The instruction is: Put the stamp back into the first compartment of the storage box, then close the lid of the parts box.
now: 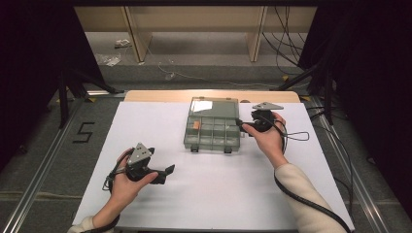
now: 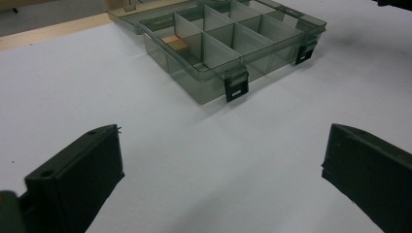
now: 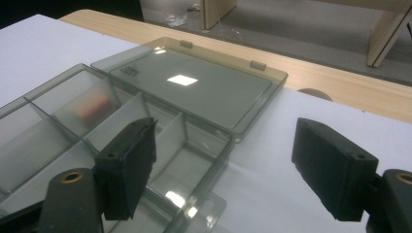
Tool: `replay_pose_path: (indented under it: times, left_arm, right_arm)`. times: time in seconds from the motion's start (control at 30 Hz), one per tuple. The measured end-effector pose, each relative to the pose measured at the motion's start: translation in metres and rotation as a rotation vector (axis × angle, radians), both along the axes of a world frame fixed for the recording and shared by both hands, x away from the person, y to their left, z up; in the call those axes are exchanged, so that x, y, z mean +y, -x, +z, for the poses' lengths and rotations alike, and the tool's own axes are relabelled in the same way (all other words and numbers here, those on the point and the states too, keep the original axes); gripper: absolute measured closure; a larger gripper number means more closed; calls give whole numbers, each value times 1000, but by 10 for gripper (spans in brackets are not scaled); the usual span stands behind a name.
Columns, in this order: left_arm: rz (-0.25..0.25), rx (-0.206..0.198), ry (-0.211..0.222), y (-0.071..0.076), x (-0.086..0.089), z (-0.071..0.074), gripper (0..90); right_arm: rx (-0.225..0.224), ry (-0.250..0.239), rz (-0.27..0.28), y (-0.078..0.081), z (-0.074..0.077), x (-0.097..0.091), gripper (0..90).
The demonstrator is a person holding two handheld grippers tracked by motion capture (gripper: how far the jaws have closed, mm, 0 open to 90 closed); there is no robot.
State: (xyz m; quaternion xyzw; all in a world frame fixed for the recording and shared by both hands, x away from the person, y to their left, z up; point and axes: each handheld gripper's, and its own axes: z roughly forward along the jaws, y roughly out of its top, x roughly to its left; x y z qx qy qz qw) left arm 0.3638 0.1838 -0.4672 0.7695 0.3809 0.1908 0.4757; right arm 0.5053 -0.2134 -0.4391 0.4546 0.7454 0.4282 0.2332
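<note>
A clear grey compartment box (image 1: 213,130) lies open at the middle of the white table top (image 1: 145,126), its lid (image 1: 214,105) folded flat at the far side. One small orange piece (image 1: 196,125) sits in a left compartment. My left gripper (image 1: 166,174) hovers near the front left, open and empty, pointing at the box (image 2: 228,43) and the orange piece (image 2: 176,43). My right gripper (image 1: 242,125) is at the box's right side, open. One of its jaws stands over a compartment (image 3: 180,160) and the other over the bare table, beside the lid (image 3: 194,85).
Two black latches (image 2: 236,87) hang on the box's front wall. A wooden table edge (image 1: 209,95) runs behind the white sheet. Black cables (image 1: 296,136) trail on the right. Dark stands (image 1: 63,92) flank the table, and wooden furniture legs (image 1: 138,34) stand on the floor beyond.
</note>
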Motion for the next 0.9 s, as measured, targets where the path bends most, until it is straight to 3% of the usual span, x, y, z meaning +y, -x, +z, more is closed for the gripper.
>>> replay_pose_path:
  times: [0.4,0.9]
  left_arm:
    - [-1,-3,-3,-2,-1,1,4]
    - [-1,2,-20,-5,-7,0,4]
  right_arm:
    - [-6,-32,-34,1,4,-13,256]
    - [14,-49,-14,-1,-4,-13,265]
